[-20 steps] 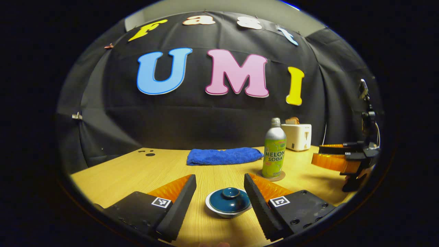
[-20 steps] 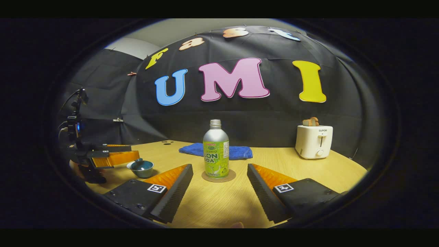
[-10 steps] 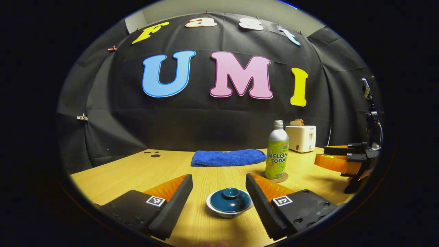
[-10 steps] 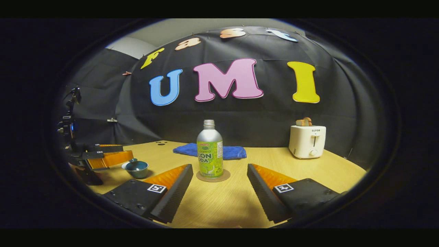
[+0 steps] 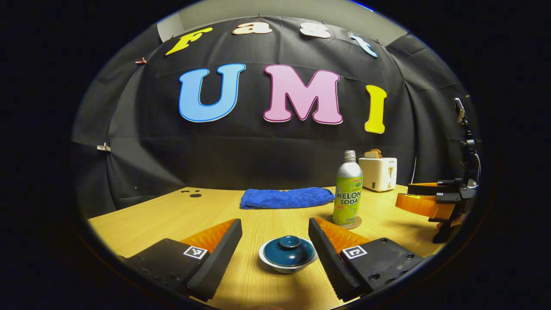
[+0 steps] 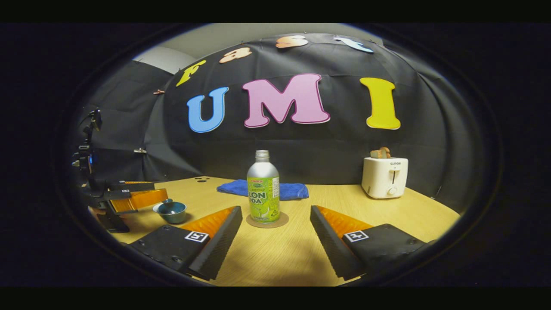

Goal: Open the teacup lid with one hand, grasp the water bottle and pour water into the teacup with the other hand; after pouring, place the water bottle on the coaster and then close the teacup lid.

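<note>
Teacup [image 5: 287, 261]: sits near the front edge of the surface [image 5: 172, 215], dark blue lid [image 5: 288, 252] on, between the left tongs [image 5: 275, 254], which are spread wide and touching nothing.
Lid risk: the knob is small; a pinch off-centre could slip or drag the cup toward the edge.
Water bottle [image 6: 263, 189]: upright on its coaster [image 6: 267, 221], uncapped, ahead of the right tongs [image 6: 275, 241], also spread and empty.
Bottle risk: tall, smooth; a one-sided nudge may topple it.

Lidded teacup [image 5: 288, 255] between spread fingers of left hand-held gripper [image 5: 275, 234], water bottle [image 5: 348, 191] upright on coaster [image 5: 356, 223] beyond
</note>
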`<act>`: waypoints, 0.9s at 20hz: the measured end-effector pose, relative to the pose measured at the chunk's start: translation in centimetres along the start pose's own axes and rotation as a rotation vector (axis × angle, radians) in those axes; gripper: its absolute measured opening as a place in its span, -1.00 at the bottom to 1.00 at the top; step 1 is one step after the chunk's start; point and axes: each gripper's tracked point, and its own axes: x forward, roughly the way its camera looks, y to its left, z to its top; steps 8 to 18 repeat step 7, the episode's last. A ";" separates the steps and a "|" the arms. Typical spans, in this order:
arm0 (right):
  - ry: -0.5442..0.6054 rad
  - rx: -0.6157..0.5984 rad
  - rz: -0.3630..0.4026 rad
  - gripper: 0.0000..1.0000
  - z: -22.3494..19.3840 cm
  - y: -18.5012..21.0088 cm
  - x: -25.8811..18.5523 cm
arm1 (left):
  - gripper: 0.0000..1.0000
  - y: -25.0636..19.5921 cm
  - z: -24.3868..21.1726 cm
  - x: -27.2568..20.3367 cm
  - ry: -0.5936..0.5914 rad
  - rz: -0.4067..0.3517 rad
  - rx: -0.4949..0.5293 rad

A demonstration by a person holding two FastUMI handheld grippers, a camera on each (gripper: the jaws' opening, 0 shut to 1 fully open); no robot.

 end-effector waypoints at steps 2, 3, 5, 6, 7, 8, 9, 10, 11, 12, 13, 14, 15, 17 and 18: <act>-0.001 0.001 0.006 0.96 0.0 0.2 -0.1 | 0.96 0.1 0.0 0.0 0.000 0.002 0.000; 0.000 0.001 0.006 0.96 0.0 0.1 0.0 | 0.96 0.2 0.0 0.0 0.001 0.009 0.000; 0.000 0.001 0.007 0.96 0.0 0.1 0.0 | 0.95 0.4 0.0 0.0 0.001 0.021 0.000; 0.000 0.001 0.007 0.96 0.0 0.1 0.0 | 0.96 0.4 0.0 0.0 0.002 0.021 0.000; 0.000 0.001 0.007 0.96 0.0 0.1 0.0 | 0.96 0.3 -0.1 -0.1 0.001 0.020 -0.001; 0.000 0.001 0.007 0.96 0.0 0.1 0.0 | 0.96 0.3 -0.1 -0.1 0.001 0.020 -0.001; 0.000 0.001 0.007 0.96 0.0 0.1 0.0 | 0.96 0.3 -0.1 -0.1 0.001 0.020 -0.001; 0.000 0.001 0.007 0.96 0.0 0.1 0.0 | 0.96 0.3 -0.1 -0.1 0.001 0.020 -0.001; 0.000 0.001 0.007 0.96 0.0 0.1 0.0 | 0.96 0.3 -0.1 -0.1 0.001 0.020 -0.001; 0.000 0.001 0.007 0.96 0.0 0.1 0.0 | 0.96 0.3 -0.1 -0.1 0.001 0.020 -0.001; 0.000 0.001 0.007 0.96 0.0 0.1 0.0 | 0.96 0.3 -0.1 -0.1 0.001 0.020 -0.001; 0.000 0.001 0.007 0.96 0.0 0.1 0.0 | 0.96 0.3 -0.1 -0.1 0.001 0.020 -0.001; 0.000 0.001 0.007 0.96 0.0 0.1 0.0 | 0.96 0.3 -0.1 -0.1 0.001 0.020 -0.001; 0.000 0.001 0.007 0.96 0.0 0.1 0.0 | 0.96 0.3 -0.1 -0.1 0.001 0.020 -0.001; 0.000 0.001 0.007 0.96 0.0 0.1 0.0 | 0.96 0.3 -0.1 -0.1 0.001 0.020 -0.001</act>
